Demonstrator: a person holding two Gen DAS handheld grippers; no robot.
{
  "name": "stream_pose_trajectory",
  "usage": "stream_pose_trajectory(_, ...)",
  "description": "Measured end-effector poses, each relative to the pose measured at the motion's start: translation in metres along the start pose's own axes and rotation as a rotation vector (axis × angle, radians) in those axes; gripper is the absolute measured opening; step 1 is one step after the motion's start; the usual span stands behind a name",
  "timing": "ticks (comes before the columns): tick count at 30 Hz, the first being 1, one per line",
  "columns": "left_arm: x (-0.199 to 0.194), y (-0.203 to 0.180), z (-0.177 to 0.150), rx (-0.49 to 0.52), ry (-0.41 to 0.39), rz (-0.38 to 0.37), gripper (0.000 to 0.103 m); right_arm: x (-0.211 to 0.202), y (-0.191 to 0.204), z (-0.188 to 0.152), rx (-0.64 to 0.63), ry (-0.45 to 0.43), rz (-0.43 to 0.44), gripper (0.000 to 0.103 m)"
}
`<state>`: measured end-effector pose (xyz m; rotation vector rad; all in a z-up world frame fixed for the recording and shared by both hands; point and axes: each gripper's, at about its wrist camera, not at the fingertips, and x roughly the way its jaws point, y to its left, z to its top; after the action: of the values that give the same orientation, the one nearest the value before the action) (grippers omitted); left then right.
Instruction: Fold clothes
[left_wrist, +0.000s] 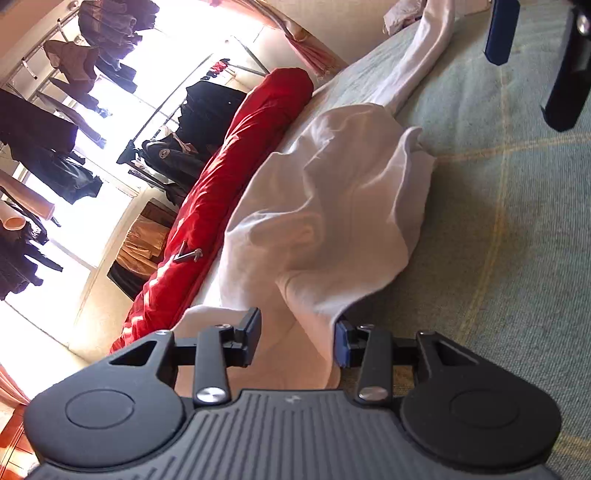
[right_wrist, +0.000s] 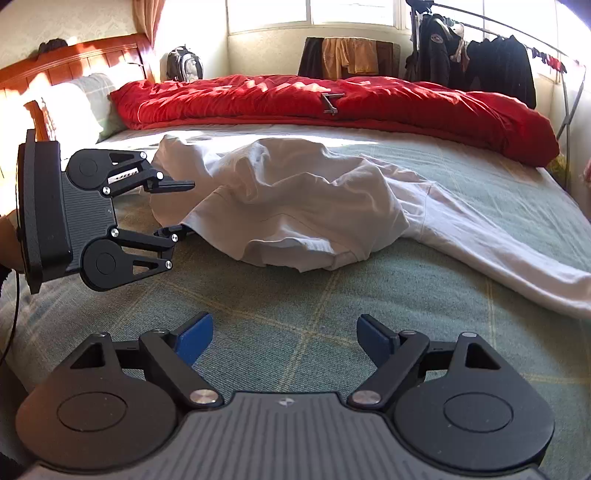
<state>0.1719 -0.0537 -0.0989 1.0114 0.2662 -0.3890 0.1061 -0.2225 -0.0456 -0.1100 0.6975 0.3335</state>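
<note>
A crumpled white long-sleeved garment (right_wrist: 295, 199) lies on the green checked bedsheet (right_wrist: 295, 302), one sleeve (right_wrist: 498, 251) stretched out to the right. In the left wrist view the garment (left_wrist: 325, 206) fills the middle, and its near edge hangs between the fingers of my left gripper (left_wrist: 297, 338), which stand wide apart. In the right wrist view the left gripper (right_wrist: 181, 208) sits at the garment's left edge, open, its lower finger under the hem. My right gripper (right_wrist: 284, 338) hovers open over bare sheet, short of the garment, nothing between its blue pads (right_wrist: 194, 336).
A red duvet (right_wrist: 332, 99) is bunched along the far side of the bed, a small metal piece (right_wrist: 331, 100) on it. Pillow (right_wrist: 74, 107) and wooden headboard (right_wrist: 74, 59) at left. Clothes racks (right_wrist: 480, 62) and a backpack (right_wrist: 183, 64) stand by the window.
</note>
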Motion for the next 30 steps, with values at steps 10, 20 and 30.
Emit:
stream_pose_trajectory(10, -0.013, 0.032, 0.006, -0.086, -0.06, 0.012, 0.042, 0.021, 0.062, 0.025, -0.508, -0.134, -0.091, 0.089)
stream_pose_trajectory(20, -0.022, 0.047, -0.005, -0.163, -0.131, -0.066, 0.042, 0.097, 0.099, 0.032, -0.829, -0.081, -0.209, 0.044)
stream_pose_trajectory(30, -0.023, 0.028, -0.02, -0.106, -0.127, -0.107, 0.046, 0.081, 0.088, 0.044, -0.764, -0.134, -0.277, 0.007)
